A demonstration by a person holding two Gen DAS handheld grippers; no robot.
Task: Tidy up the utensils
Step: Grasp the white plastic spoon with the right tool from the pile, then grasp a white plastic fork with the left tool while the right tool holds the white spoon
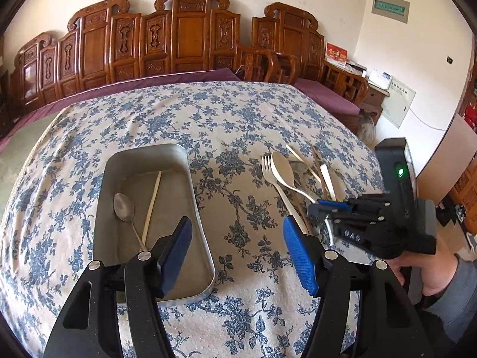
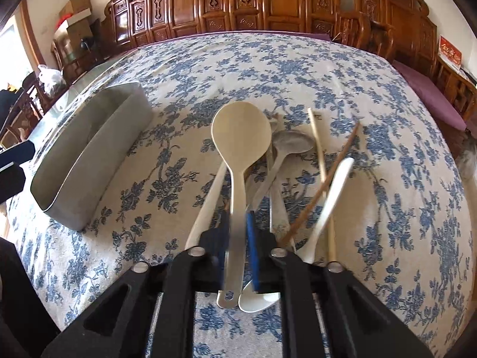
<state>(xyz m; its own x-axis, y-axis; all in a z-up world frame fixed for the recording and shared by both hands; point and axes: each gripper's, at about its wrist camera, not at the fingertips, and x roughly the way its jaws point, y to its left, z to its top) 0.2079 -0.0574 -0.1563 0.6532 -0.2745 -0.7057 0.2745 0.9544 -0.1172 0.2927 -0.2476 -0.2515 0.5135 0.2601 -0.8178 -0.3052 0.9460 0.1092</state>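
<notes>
A metal tray [image 1: 196, 197] sits left of centre on the flowered cloth, holding a metal spoon [image 1: 122, 205] and a pale chopstick [image 1: 152, 205]. My left gripper [image 1: 237, 253] hangs open over the tray's near right corner with nothing between its blue pads. To the right lies a pile of utensils: a cream spoon [image 2: 241, 134], a white fork [image 1: 268, 170], a metal spoon [image 2: 293, 141], a pale chopstick [image 2: 317, 143], a dark chopstick [image 2: 328, 179] and a white spoon [image 2: 334, 191]. My right gripper [image 2: 237, 213] is shut on the cream spoon's handle. In the right wrist view the tray [image 2: 89, 155] stands at the left.
The flowered tablecloth [image 1: 238, 119] covers the whole table. Carved wooden benches [image 1: 190, 35] with purple cushions [image 1: 325, 95] line the far side. A hand [image 1: 432, 277] holds my right gripper [image 1: 322, 211] at the table's right edge. Boxes [image 2: 74, 15] are stacked at the far left.
</notes>
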